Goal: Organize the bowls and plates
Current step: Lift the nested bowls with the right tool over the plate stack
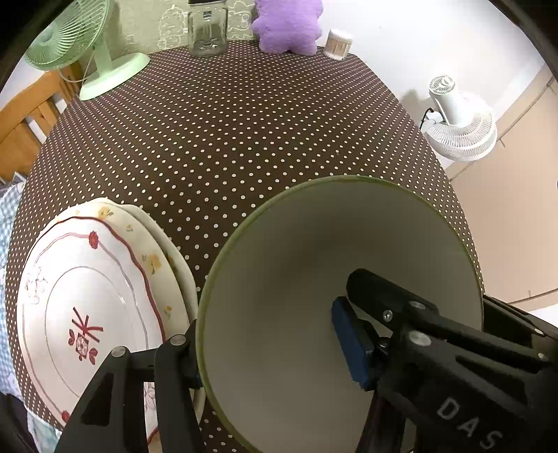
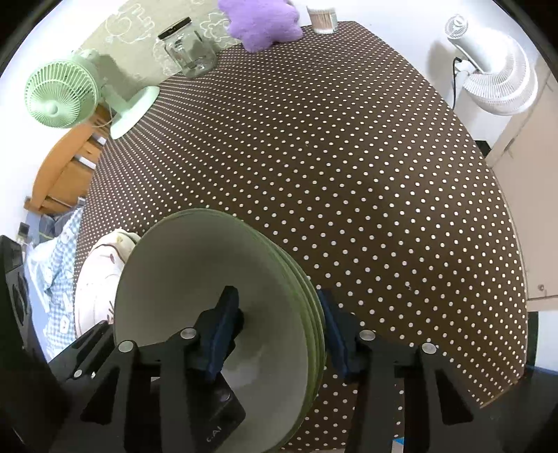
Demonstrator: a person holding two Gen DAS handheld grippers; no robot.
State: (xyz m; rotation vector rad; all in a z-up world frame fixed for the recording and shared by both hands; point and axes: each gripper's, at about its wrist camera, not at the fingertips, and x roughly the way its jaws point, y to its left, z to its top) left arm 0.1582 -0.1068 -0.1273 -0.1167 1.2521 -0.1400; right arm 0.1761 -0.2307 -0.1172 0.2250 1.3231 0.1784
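Note:
A stack of pale green bowls (image 1: 314, 244) stands at the near edge of the brown dotted table (image 1: 226, 139). My left gripper (image 1: 268, 334) straddles the stack's left wall, one finger inside, one outside, jaws apart. My right gripper (image 2: 279, 320) straddles the right wall of the same stack (image 2: 195, 265), one pad inside and one on the outer rims (image 2: 314, 306); whether it presses is unclear. A stack of flowered white plates (image 1: 90, 296) lies just left of the bowls, partly seen in the right wrist view (image 2: 101, 275).
At the table's far side stand a green desk fan (image 1: 80, 45), a glass jar (image 1: 207, 31), a purple plush toy (image 1: 286, 24) and a tub of cotton swabs (image 1: 336, 43). A white floor fan (image 1: 460, 122) stands right of the table. A wooden chair (image 1: 28, 122) is at left.

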